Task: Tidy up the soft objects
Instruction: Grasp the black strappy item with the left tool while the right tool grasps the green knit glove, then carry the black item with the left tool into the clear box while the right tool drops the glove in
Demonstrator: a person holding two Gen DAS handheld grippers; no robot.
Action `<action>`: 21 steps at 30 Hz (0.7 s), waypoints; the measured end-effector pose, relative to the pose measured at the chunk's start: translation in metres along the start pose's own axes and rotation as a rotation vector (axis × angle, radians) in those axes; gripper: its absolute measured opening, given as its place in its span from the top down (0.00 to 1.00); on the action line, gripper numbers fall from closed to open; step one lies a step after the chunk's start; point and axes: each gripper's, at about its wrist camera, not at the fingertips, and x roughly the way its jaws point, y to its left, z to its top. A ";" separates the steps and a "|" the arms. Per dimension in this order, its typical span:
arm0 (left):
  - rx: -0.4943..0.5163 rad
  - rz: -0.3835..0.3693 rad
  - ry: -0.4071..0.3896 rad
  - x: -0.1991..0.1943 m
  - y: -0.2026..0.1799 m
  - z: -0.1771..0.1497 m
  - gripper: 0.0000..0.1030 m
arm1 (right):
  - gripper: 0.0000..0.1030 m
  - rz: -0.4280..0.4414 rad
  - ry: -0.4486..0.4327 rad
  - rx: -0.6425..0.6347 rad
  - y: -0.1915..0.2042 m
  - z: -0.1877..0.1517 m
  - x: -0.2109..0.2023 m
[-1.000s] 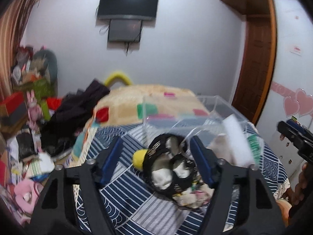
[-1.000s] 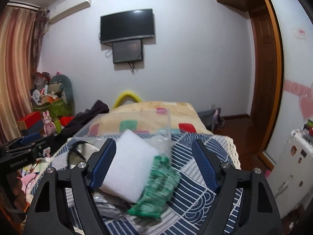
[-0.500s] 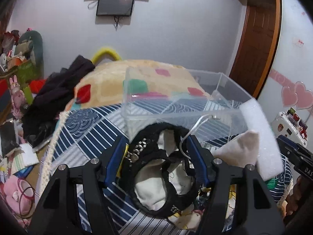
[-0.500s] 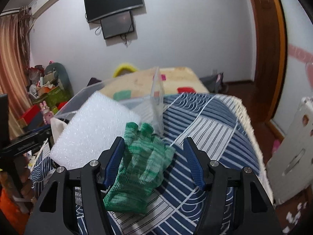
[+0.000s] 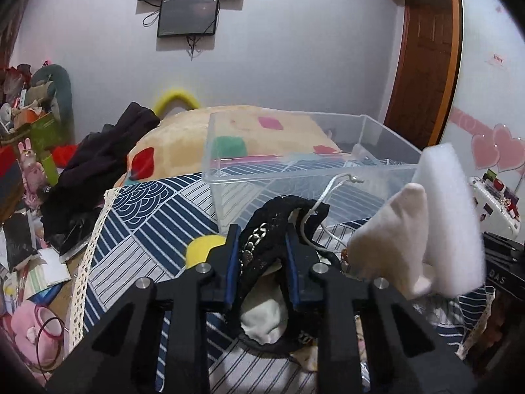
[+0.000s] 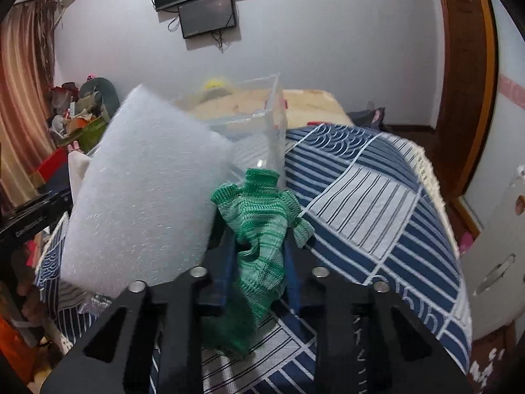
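A: What has been changed since a second ago?

B: Both sets of jaws, then spread wide, have been drawn together. The left gripper (image 5: 261, 239) is now clenched on the black lace garment (image 5: 274, 229), and the right gripper (image 6: 261, 256) is clamped on the green knitted glove (image 6: 262, 229).

A: How is the room laid out, left to right?

B: Clutter is piled at the left wall, and a dark screen (image 5: 187, 16) is mounted on the pale wall behind. The blue patchwork quilt (image 6: 367, 197) is spread over the bed, with a brown door (image 5: 423, 65) at the right.

A: And the container?

B: A clear plastic bin (image 5: 295, 170) is set on the quilt just beyond both garments; no soft item is seen inside it. A white foam sheet (image 6: 144, 190) is propped beside the glove, and a cream cloth (image 5: 393, 229) is leaned against it.

A: Any writing?

B: "DAS" is read on the black device (image 5: 502, 272) at the right edge.
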 end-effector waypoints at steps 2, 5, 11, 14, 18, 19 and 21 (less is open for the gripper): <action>-0.010 -0.002 -0.009 -0.007 0.001 0.000 0.79 | 0.83 -0.027 -0.030 -0.006 -0.001 0.001 -0.007; -0.025 -0.012 -0.025 -0.021 0.004 0.001 0.80 | 0.84 -0.045 -0.074 0.013 -0.004 0.004 -0.018; -0.030 -0.006 -0.084 -0.046 0.005 0.012 0.80 | 0.84 -0.055 -0.154 0.010 -0.002 0.014 -0.039; -0.021 0.002 -0.123 -0.058 0.005 0.019 0.81 | 0.84 -0.057 -0.185 -0.012 0.002 0.024 -0.044; -0.015 -0.003 -0.160 -0.070 0.005 0.032 0.81 | 0.84 -0.054 -0.217 -0.039 0.005 0.034 -0.045; -0.011 -0.002 -0.169 -0.072 0.005 0.035 0.81 | 0.84 -0.052 -0.226 -0.049 0.006 0.038 -0.047; 0.000 0.011 -0.184 -0.075 0.005 0.042 0.81 | 0.84 -0.050 -0.242 -0.062 0.009 0.043 -0.048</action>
